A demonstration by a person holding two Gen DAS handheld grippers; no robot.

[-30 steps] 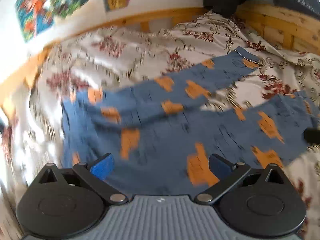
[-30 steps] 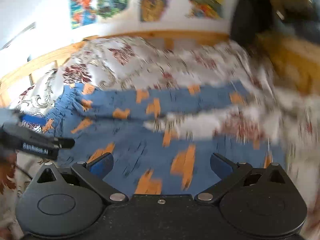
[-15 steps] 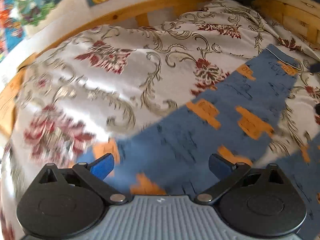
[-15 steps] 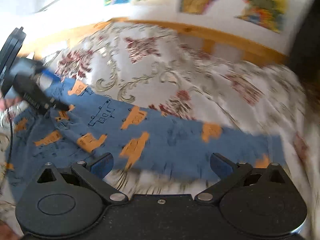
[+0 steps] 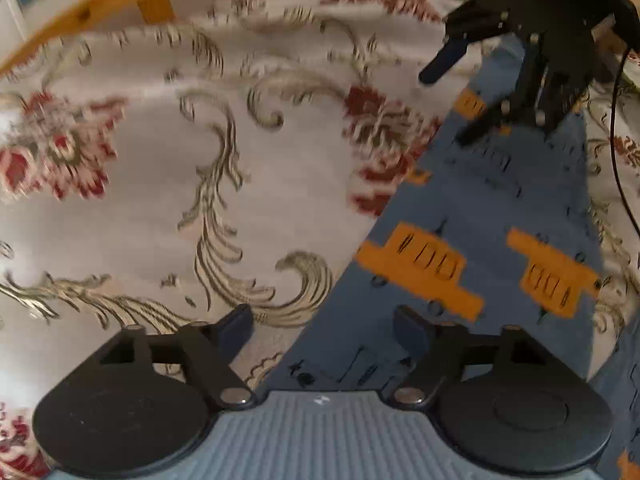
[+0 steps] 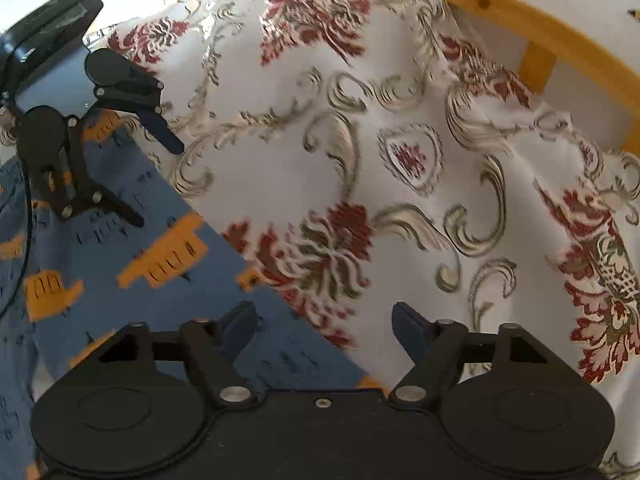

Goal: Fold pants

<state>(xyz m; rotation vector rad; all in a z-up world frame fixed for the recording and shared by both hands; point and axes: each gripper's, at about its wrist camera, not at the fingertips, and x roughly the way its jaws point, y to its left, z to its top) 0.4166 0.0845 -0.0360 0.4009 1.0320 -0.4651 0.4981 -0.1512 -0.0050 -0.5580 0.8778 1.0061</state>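
Two grippers sit over one leg of the pants, both spread wide w/ nothing between the fingers. The left gripper straddles the leg's far edge near the crotch end: one pad is over the bedspread, the other over blue cloth. The right gripper does the same further down the leg, one pad over fabric and one over the cover. Whether any pad touches is hard to tell — both views are a bit blurred.

The pants lie flat on the bed. The far leg runs diagonally, and the other leg shows only as a blue strip at the near side of each view.

Step in hand, as I read it: pinch the far leg's outer edge at two spots & carry it onto the near leg. To do it well, drop each lower finger under the edge so only pants cloth gets caught, not the bedspread. Close both together and lift evenly so the leg stays taut between the grips.

Materials: the pants look like thin soft cotton — matte blue, orange block-shaped vehicle prints, fine black line drawings. The bedspread is sheeny, pale, woven w/ scrolls & dark red flowers, probably slippery. A wooden bed rail curves behind.
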